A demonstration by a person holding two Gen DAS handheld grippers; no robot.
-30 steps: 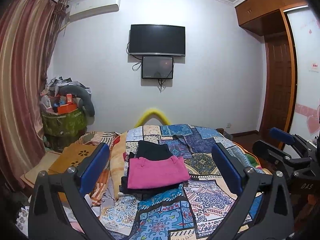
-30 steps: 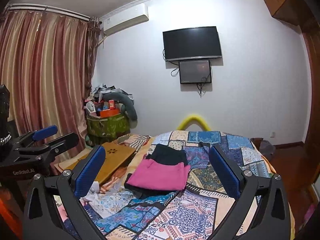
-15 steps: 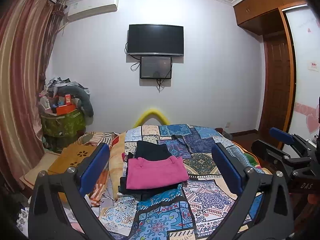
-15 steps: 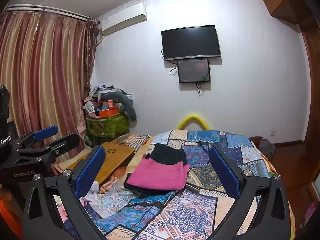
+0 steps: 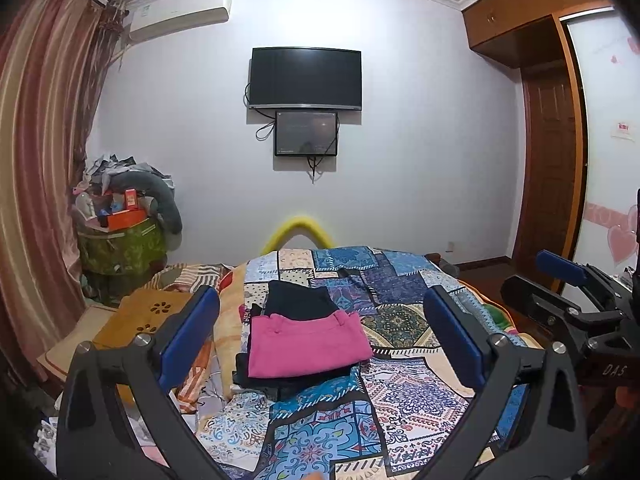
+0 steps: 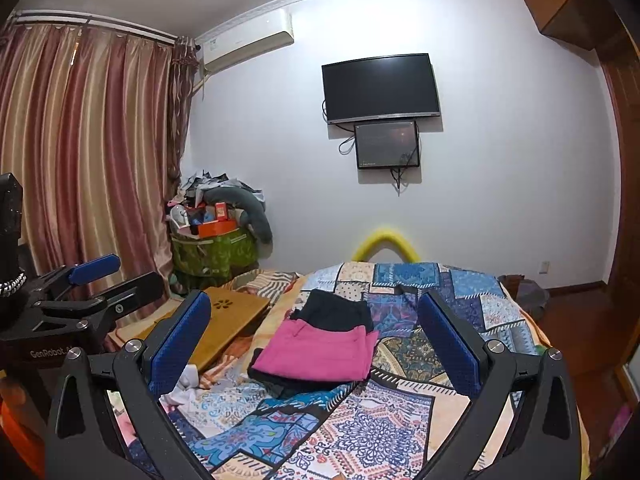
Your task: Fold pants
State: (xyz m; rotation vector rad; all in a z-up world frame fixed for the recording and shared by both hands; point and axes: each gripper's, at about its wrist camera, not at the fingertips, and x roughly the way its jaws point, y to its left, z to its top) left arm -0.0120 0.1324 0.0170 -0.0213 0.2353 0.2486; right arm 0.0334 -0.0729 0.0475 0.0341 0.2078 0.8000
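The left gripper (image 5: 320, 336) is spread wide and holds nothing, raised above the near end of the patchwork bedspread (image 5: 400, 320); the folded pink pants (image 5: 304, 346) appear between its fingers (image 5: 188, 336), well beyond the tips. The pink pants lie stacked on folded black garments (image 5: 300, 300) toward the bedspread's left edge. The right gripper (image 6: 316, 340) is likewise wide open and empty, framing the pink pants (image 6: 320, 354) without contact.

A dark television (image 5: 306, 78) hangs above the patchwork quilt (image 5: 396, 312), beside striped curtains (image 6: 84, 152).
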